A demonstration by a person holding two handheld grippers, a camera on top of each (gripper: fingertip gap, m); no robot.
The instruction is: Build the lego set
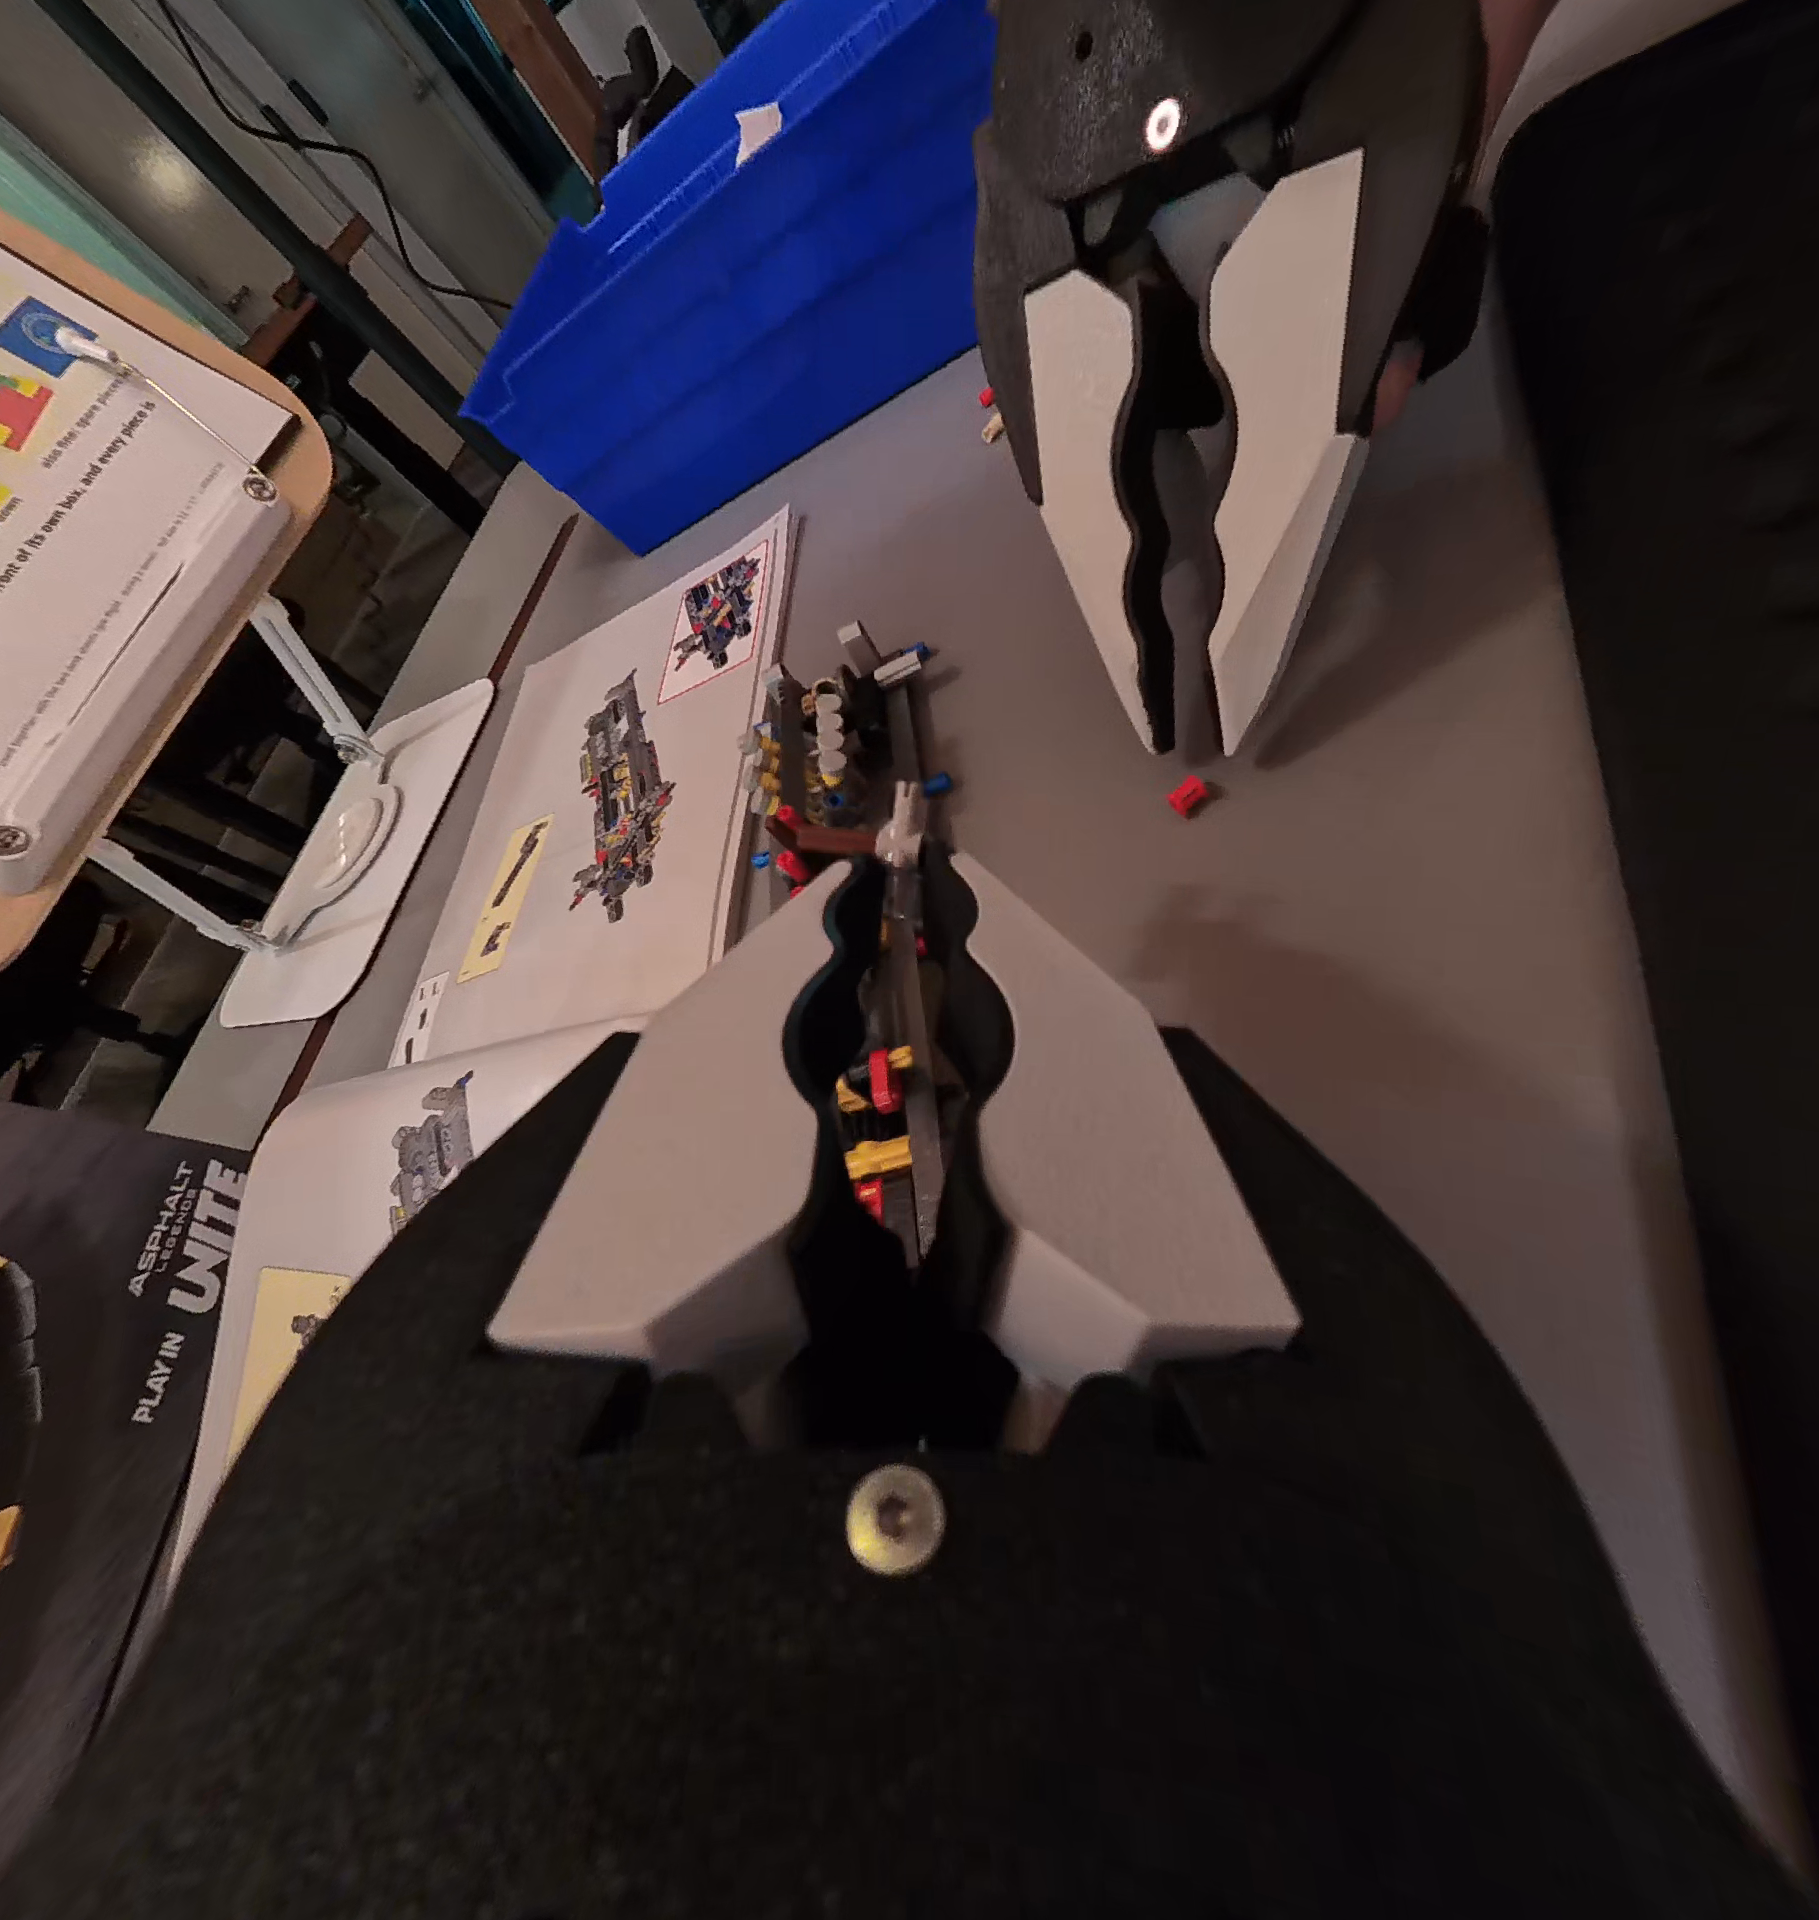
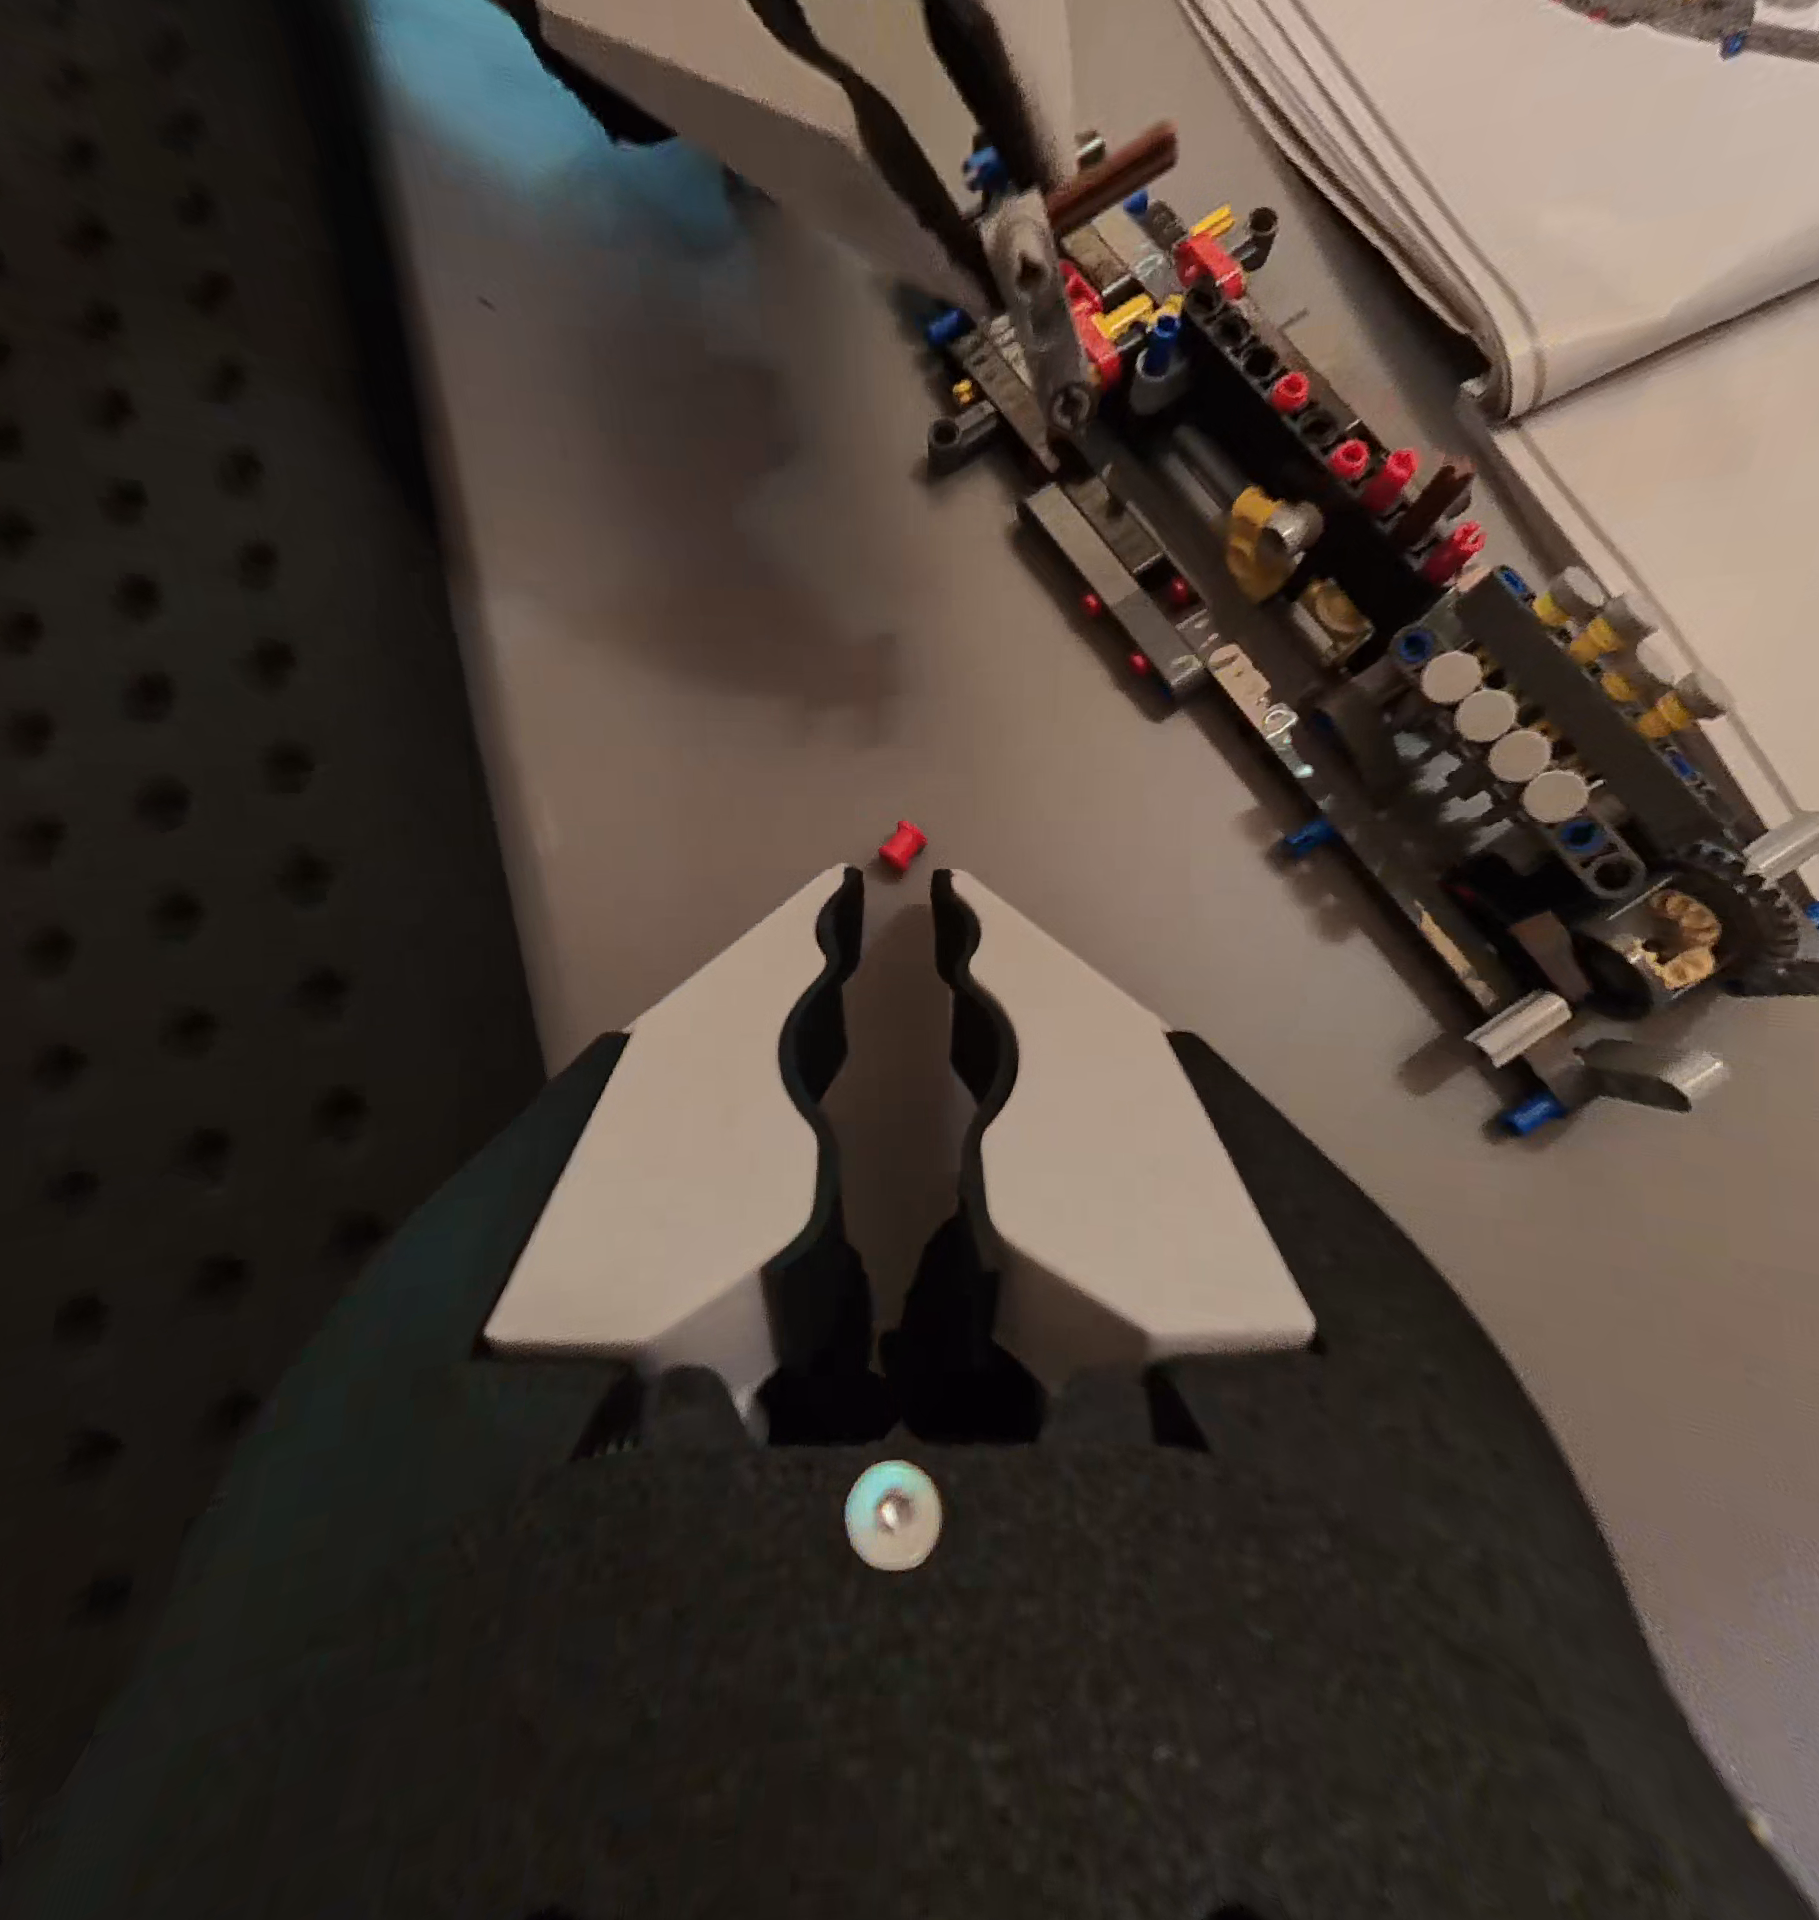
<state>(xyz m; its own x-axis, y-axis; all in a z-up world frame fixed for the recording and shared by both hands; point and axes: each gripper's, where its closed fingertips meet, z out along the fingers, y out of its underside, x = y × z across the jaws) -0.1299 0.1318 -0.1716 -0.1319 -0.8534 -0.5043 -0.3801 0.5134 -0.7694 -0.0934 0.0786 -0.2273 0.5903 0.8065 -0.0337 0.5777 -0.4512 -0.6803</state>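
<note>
A grey table [image 1: 1404, 1039] holds an open instruction booklet [image 1: 614, 831] bearing printed diagrams, likely kept beside the build for reference. The long lego chassis [image 2: 1352, 623] lies near it. The left gripper [image 1: 900, 883] pinches one end of the chassis, apparently steadying it. The right gripper [image 2: 897, 883], slightly spread and empty, hovers just before a small red pin [image 2: 903, 844].

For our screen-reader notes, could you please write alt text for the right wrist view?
The right gripper, open, points at a small red pin lying on the grey table. A long partly built lego chassis lies to the right, its far end under the left gripper.
</note>
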